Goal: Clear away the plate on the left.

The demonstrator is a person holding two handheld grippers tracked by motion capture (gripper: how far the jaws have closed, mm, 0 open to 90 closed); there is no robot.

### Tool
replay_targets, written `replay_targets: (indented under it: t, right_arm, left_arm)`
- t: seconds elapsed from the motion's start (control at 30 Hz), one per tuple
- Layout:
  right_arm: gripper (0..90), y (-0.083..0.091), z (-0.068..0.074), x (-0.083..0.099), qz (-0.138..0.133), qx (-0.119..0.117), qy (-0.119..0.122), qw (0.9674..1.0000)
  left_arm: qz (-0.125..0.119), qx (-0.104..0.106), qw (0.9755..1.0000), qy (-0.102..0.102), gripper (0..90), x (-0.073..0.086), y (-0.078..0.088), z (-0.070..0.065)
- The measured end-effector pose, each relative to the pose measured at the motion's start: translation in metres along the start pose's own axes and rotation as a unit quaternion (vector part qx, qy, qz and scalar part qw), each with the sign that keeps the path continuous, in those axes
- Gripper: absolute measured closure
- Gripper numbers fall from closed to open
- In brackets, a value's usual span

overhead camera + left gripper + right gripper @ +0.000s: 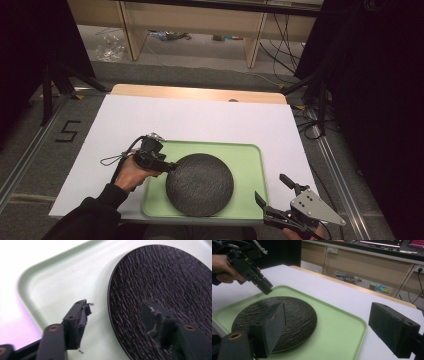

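Observation:
A round black textured plate (200, 185) lies flat in a pale green tray (247, 160) at the front of the table. My left gripper (170, 166) hovers at the plate's left rim, held by a hand in a dark sleeve. In the left gripper view the plate's edge (170, 277) runs beneath the gap of the left gripper (117, 307); the jaws stand apart and press on nothing, above the tray floor (65, 277). My right gripper (270, 186) is off the tray's front right corner, wide open and holding nothing. The right gripper view looks between the right gripper's own jaws (327, 307) at the plate (294, 315), the tray (337, 340) and the left gripper (265, 288).
A white sheet (200, 117) covers the table, with a wooden edge (200, 92) at the back. A black "5" mark (67, 131) is on the floor to the left. Cables (310, 125) and dark stands flank the table; wooden furniture legs (252, 45) stand behind.

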State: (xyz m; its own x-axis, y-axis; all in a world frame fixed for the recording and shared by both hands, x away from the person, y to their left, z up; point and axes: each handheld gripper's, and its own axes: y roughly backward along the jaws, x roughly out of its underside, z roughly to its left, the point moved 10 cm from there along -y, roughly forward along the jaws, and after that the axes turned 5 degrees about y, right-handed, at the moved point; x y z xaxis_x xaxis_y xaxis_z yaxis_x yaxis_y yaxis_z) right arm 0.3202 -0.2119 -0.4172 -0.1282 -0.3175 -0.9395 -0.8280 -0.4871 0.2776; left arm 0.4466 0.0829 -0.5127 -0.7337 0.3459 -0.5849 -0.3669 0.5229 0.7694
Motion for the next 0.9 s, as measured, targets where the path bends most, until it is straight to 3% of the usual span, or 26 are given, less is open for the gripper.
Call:
replay_targets:
  t: [0.2, 0.23, 0.27, 0.4, 0.47, 0.63, 0.8, 0.9]
  right_arm:
    - [15.4, 0.000, 0.003, 0.001, 0.004, -0.006, -0.010, 0.9999]
    - [15.4, 0.000, 0.001, 0.000, -0.002, -0.001, 0.000, 1.0000]
    - [15.4, 0.000, 0.003, 0.001, 0.004, -0.006, -0.009, 0.9999]
    - [15.4, 0.000, 0.001, -0.001, -0.002, -0.001, 0.000, 1.0000]
    - [15.4, 0.000, 0.004, 0.000, 0.001, -0.008, -0.011, 0.9999]
    - [15.4, 0.001, 0.003, 0.000, 0.004, -0.007, -0.010, 0.9999]
    - [15.4, 0.000, 0.003, 0.000, -0.001, -0.006, -0.007, 1.0000]
    - [15.4, 0.001, 0.003, 0.000, 0.002, -0.008, -0.008, 0.9999]
  left_arm:
    - [-0.030, -0.004, 0.9995, 0.007, 32.6, 0.000, 0.019, 0.006]
    - [-0.032, -0.006, 0.9994, 0.010, 32.4, 0.001, 0.021, 0.007]
    - [-0.039, -0.005, 0.9992, 0.011, 32.4, 0.001, 0.023, 0.008]
    - [-0.047, -0.011, 0.9988, 0.013, 31.9, 0.002, 0.031, 0.011]
    - [-0.067, -0.008, 0.9977, 0.006, 30.5, 0.002, 0.036, 0.012]
    - [-0.076, -0.020, 0.9968, -0.016, 29.2, 0.005, 0.047, 0.012]
    - [-0.093, -0.019, 0.9952, -0.024, 27.2, 0.008, 0.058, 0.010]
    - [-0.114, -0.018, 0.9932, -0.014, 25.6, 0.008, 0.064, 0.008]
